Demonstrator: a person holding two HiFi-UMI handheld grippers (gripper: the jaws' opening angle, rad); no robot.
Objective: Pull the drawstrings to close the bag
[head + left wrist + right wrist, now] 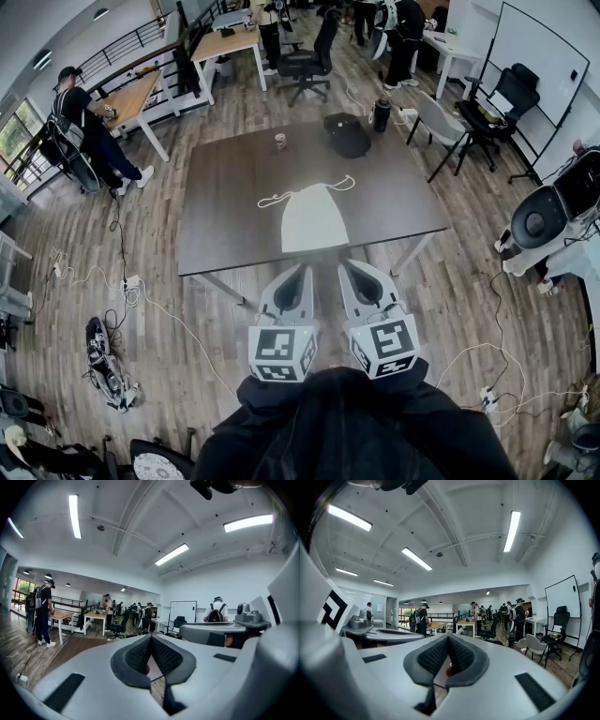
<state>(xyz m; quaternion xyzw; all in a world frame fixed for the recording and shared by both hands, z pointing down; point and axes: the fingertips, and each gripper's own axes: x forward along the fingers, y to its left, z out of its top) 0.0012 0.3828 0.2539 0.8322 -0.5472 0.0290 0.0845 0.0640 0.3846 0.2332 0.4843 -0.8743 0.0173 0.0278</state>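
Observation:
A white drawstring bag (314,218) lies flat on the dark table (225,187), mouth toward the far side. Its cord runs out in a loop on the left (273,199) and another on the right (341,183). My left gripper (302,270) and right gripper (347,265) are side by side at the table's near edge, short of the bag and touching nothing. Both are shut and hold nothing. In the left gripper view the gripper's (151,637) jaws meet at the tip, and the right gripper view shows that gripper (448,637) likewise. Each points out level across the room.
A paper cup (279,141), a black bag (348,135) and a dark bottle (381,114) are at the table's far end. Chairs (439,124) stand on the right. Cables and a power strip (130,282) lie on the floor at left. People work at desks farther off.

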